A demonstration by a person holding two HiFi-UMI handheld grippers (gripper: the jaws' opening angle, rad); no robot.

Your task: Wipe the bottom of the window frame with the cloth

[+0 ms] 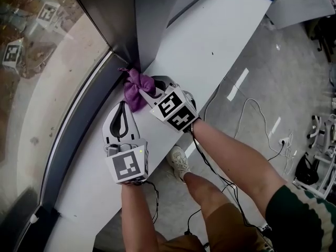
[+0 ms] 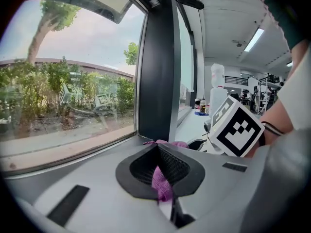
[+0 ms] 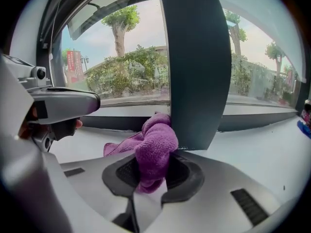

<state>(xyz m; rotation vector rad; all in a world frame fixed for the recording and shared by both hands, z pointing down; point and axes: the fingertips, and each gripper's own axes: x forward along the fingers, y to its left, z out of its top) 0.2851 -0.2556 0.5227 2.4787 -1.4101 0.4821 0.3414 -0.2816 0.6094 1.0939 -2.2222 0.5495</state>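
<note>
The cloth (image 3: 155,144) sits bunched just ahead of your right gripper (image 3: 151,171), clamped in it and pressed into the bottom corner of the frame (image 3: 112,123). Your left gripper (image 2: 158,159) nips its tail. Pulling the two apart could tear it loose.

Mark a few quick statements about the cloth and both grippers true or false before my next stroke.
The right gripper has its fingers shut on the purple cloth. True.
The purple cloth lies mid-sill, far from the window. False: it is bunched at the foot of the dark grey upright post.
The left gripper hangs over the floor. False: it is over the white sill, pointing at the purple cloth.
Purple fabric shows between the left gripper's fingers. True.
</note>
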